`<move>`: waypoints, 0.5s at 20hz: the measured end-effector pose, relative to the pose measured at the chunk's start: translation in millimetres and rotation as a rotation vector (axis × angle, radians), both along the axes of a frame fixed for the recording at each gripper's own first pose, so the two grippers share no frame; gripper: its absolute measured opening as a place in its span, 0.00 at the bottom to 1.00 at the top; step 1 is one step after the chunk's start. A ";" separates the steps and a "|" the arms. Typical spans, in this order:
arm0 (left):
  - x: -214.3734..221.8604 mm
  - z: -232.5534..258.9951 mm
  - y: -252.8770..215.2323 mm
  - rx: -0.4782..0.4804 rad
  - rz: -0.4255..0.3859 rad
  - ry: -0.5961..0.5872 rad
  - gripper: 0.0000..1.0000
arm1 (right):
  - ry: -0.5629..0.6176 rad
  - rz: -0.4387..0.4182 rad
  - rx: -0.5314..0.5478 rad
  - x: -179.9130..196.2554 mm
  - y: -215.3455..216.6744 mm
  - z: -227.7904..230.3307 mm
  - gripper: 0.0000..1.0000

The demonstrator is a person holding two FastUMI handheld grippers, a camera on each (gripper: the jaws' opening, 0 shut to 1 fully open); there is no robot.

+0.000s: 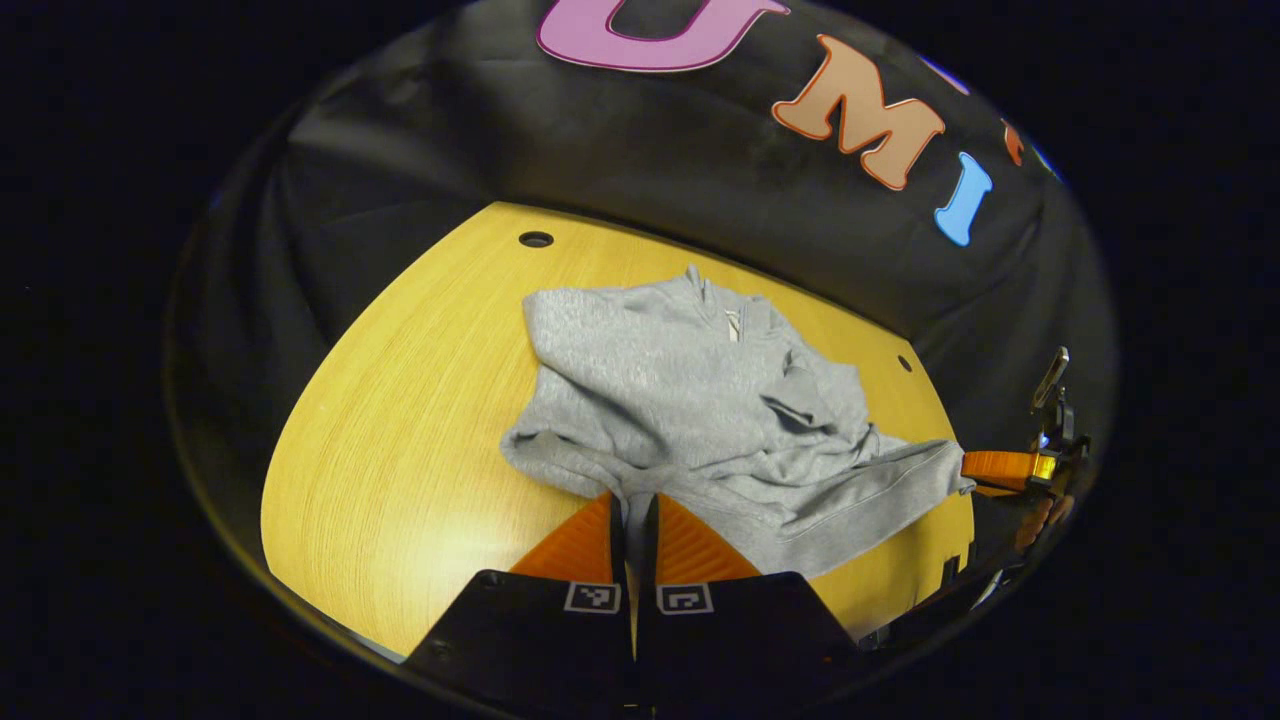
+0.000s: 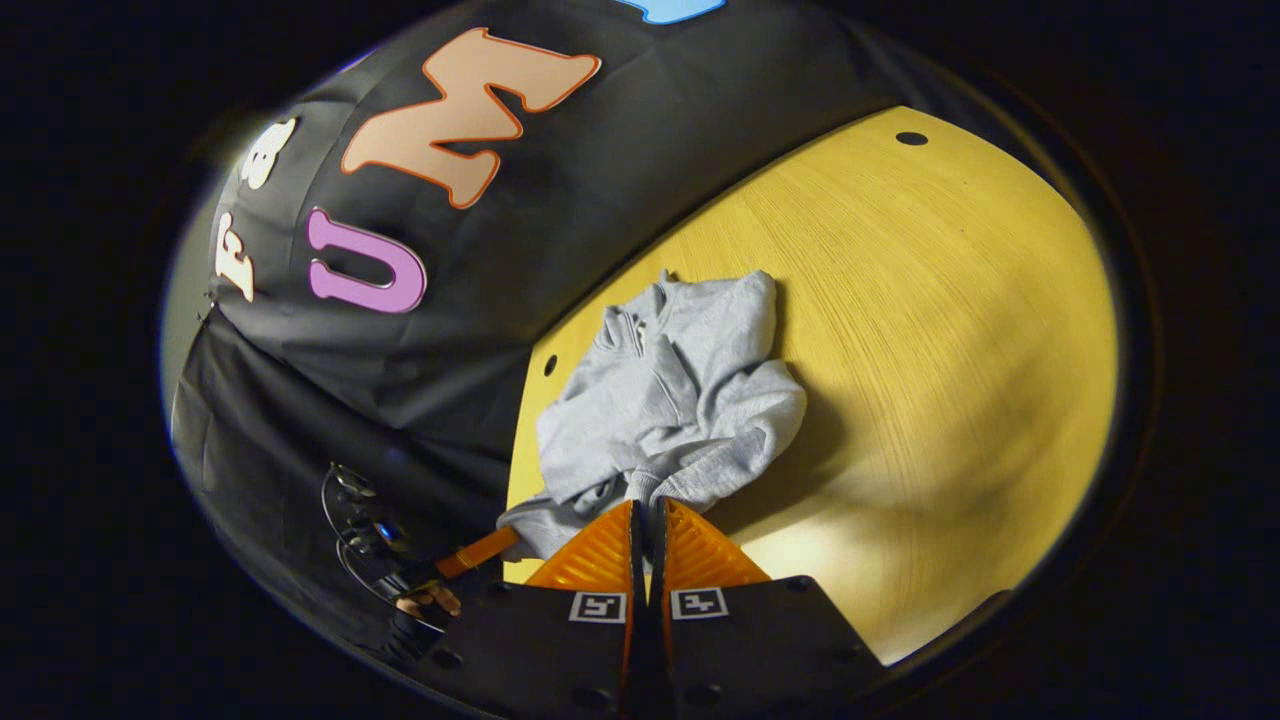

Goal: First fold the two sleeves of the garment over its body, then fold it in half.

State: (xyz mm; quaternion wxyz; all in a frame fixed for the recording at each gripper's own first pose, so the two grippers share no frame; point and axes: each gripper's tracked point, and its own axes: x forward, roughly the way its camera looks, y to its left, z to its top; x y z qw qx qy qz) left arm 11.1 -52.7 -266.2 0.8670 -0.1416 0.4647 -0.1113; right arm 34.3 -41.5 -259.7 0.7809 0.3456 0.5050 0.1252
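A grey zip-neck sweatshirt (image 1: 690, 400) lies rumpled on the yellow table (image 1: 400, 440), collar toward the black wall, with its sleeves bunched over the body. In the left gripper view my left gripper (image 1: 633, 497) is shut on the near edge of the cloth. My right gripper (image 1: 968, 470) pinches the same edge farther right, a hand behind it. In the right gripper view the right gripper (image 2: 648, 503) is shut on a grey fold of the sweatshirt (image 2: 670, 400). The left gripper (image 2: 505, 538) holds the cloth at lower left.
The table has round holes near its far corners (image 1: 536, 239) (image 2: 911, 138). Black cloth hangs right behind the table. Bare wood spreads left of the garment in the left gripper view and right of it in the right gripper view (image 2: 950, 350).
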 end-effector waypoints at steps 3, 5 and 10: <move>21.8 1.0 1.6 -0.014 0.018 0.015 0.00 | -0.019 -0.073 0.013 33.0 -3.5 2.6 0.02; 38.5 -2.0 2.9 -0.024 0.034 0.025 0.00 | -0.019 -0.119 0.017 53.3 -5.8 -3.3 0.02; 62.0 -28.3 3.8 -0.077 0.094 0.159 0.00 | 0.035 -0.217 0.010 87.0 -12.3 -34.8 0.00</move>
